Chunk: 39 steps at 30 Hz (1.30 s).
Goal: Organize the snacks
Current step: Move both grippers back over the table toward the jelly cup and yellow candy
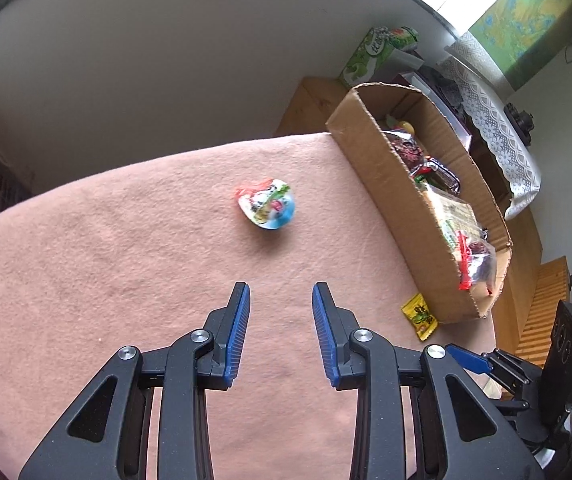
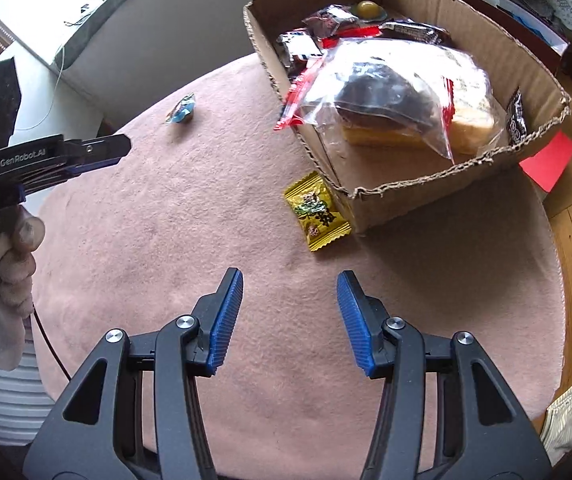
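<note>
Brown corrugated cardboard box [image 2: 426, 184]: at the pink cloth table's [image 2: 205, 240] edge, already holding wrapped snacks.

Yellow crinkle-edged snack packet [image 2: 318, 212]: on the cloth, just beside the box's near corner.

Small round blue-and-white foil-lidded cup [image 1: 267, 206]: alone mid-table, well apart from the box.

Left gripper [image 1: 281, 292]: jaws narrowly apart, empty, aimed toward the cup.

Right gripper [image 2: 290, 280]: jaws wider, empty, packet ahead.

Step, by judgement: approach to pick up the two strays (likely one each); next, descend and straddle before closing.
</note>
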Tool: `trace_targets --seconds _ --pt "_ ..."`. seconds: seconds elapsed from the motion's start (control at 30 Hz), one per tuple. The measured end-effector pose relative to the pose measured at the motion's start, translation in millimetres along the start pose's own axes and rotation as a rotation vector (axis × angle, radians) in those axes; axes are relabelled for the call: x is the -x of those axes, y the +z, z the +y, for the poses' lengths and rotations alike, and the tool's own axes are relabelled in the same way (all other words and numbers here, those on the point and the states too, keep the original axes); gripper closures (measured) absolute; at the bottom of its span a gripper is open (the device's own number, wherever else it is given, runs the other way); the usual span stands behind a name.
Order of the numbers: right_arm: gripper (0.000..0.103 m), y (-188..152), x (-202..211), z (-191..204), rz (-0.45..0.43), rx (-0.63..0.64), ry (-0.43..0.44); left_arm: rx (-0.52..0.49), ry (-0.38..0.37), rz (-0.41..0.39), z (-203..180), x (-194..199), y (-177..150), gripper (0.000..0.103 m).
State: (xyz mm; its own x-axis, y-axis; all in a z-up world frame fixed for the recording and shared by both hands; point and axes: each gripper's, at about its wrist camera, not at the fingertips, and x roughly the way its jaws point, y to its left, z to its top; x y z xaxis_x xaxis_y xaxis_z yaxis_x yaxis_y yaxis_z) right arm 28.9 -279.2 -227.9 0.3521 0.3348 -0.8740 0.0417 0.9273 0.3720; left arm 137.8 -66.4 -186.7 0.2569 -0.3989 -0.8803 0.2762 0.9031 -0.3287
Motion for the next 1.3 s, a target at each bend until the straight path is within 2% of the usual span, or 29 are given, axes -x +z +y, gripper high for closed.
trace_targets --seconds 0.23,0.4,0.53,0.83,0.93,1.0,1.13,1.3 --pt "0.051 1 -10 -4 -0.033 -0.038 -0.021 0.003 -0.038 -0.009 12 -6 0 0.072" --pt "0.051 5 -19 7 -0.067 -0.019 -0.091 0.002 -0.065 -0.008 20 -12 3 0.072" --pt "0.051 10 -24 14 -0.088 -0.026 -0.109 0.008 -0.080 -0.012 27 -12 3 0.072" --pt "0.051 22 -40 48 -0.107 0.037 -0.095 0.012 -0.091 -0.026 38 -6 4 0.072" --pt "0.052 24 -42 66 -0.114 0.103 -0.051 0.010 -0.092 -0.023 40 -9 8 0.072" --pt "0.052 23 -40 74 -0.122 0.132 -0.057 0.013 -0.090 -0.023 41 -10 9 0.072" --pt "0.051 17 -34 66 -0.100 0.082 -0.060 0.017 -0.093 -0.021 40 -11 10 0.072" --pt "0.051 14 -26 61 -0.162 0.094 -0.145 0.011 -0.099 -0.017 36 -15 12 0.072"
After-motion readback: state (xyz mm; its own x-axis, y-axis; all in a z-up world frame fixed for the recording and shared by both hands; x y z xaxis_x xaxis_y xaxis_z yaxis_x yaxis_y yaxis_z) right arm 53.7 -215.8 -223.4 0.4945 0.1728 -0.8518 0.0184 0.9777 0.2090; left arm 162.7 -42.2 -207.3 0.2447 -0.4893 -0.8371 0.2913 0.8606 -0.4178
